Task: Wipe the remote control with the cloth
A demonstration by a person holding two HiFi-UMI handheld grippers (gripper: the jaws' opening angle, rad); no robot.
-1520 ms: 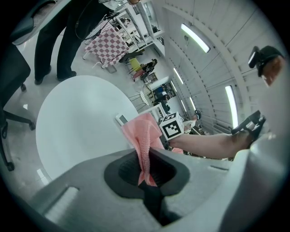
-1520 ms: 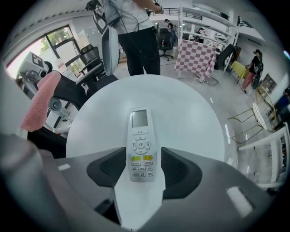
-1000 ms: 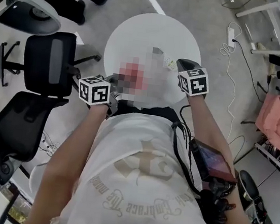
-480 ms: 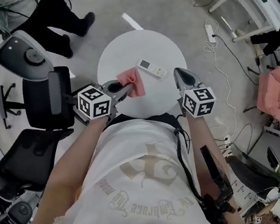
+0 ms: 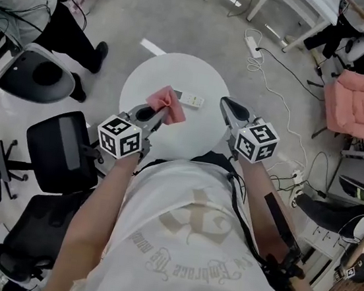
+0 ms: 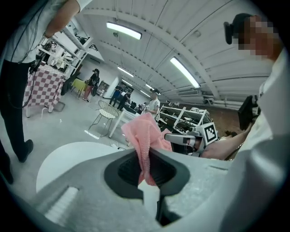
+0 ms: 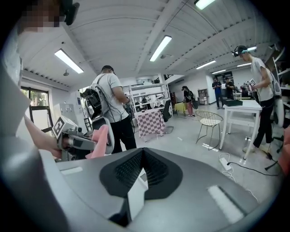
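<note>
In the head view the white remote control (image 5: 191, 99) lies flat on the round white table (image 5: 144, 80), near its middle. My left gripper (image 5: 158, 110) is shut on a pink cloth (image 5: 167, 103) and holds it in the air, just left of the remote. The left gripper view shows the cloth (image 6: 144, 138) pinched between the jaws and sticking up past them. My right gripper (image 5: 226, 103) hovers over the table's right edge, shut, with nothing held; in its own view the right gripper's (image 7: 142, 153) jaws meet. The two grippers point toward each other.
Black office chairs (image 5: 62, 149) stand left of the table. A person (image 5: 59, 19) stands at the upper left, and others are farther off. A pink-cushioned chair (image 5: 357, 105), a power strip (image 5: 253, 46) with cables, and white tables sit to the right.
Both grippers have risen from the table, the left one carrying the pink cloth. The table and remote now look smaller and farther below in the head view.
</note>
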